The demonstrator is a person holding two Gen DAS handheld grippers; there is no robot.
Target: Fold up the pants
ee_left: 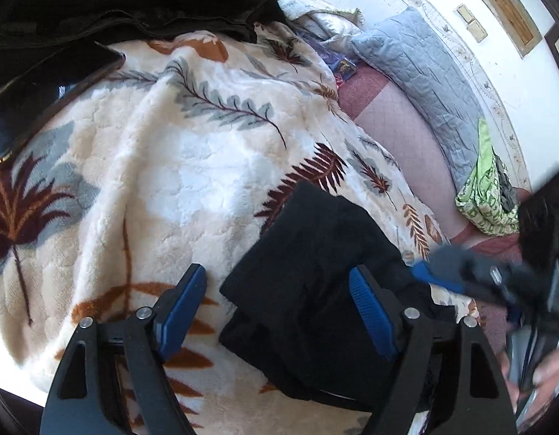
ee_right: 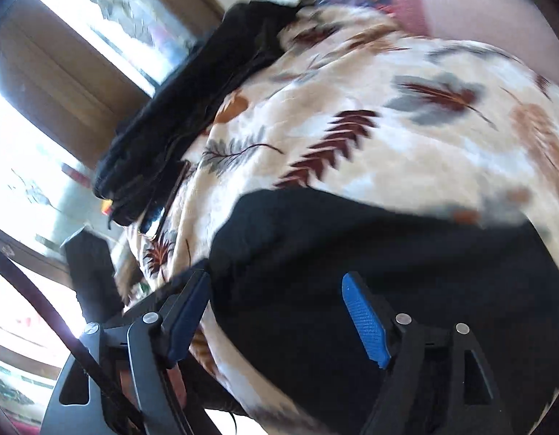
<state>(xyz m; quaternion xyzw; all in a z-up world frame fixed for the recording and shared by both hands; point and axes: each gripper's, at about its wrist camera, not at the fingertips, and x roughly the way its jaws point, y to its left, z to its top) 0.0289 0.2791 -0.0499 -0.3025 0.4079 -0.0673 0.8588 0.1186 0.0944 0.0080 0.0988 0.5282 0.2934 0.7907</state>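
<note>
The black pants [ee_left: 315, 290] lie folded into a compact bundle on a cream blanket [ee_left: 163, 166] printed with leaves. My left gripper [ee_left: 275, 279] hovers over the bundle's left part, open; its right finger [ee_left: 370, 311] is above the cloth and its left finger [ee_left: 181, 308] above bare blanket. The right gripper [ee_left: 460, 275] shows blurred at the bundle's right edge. In the blurred right wrist view the pants [ee_right: 388, 253] fill the lower right, and my right gripper [ee_right: 275, 286] stands open above them, its pads not pressing on the cloth.
A heap of other black clothing [ee_left: 134, 0] [ee_right: 192, 101] lies at the blanket's far side, with a dark phone [ee_left: 51, 90] next to it. A blue quilted pillow [ee_left: 424, 79] and a green patterned cloth [ee_left: 486, 195] sit by the wall. A window [ee_right: 44, 108] is beyond the bed's edge.
</note>
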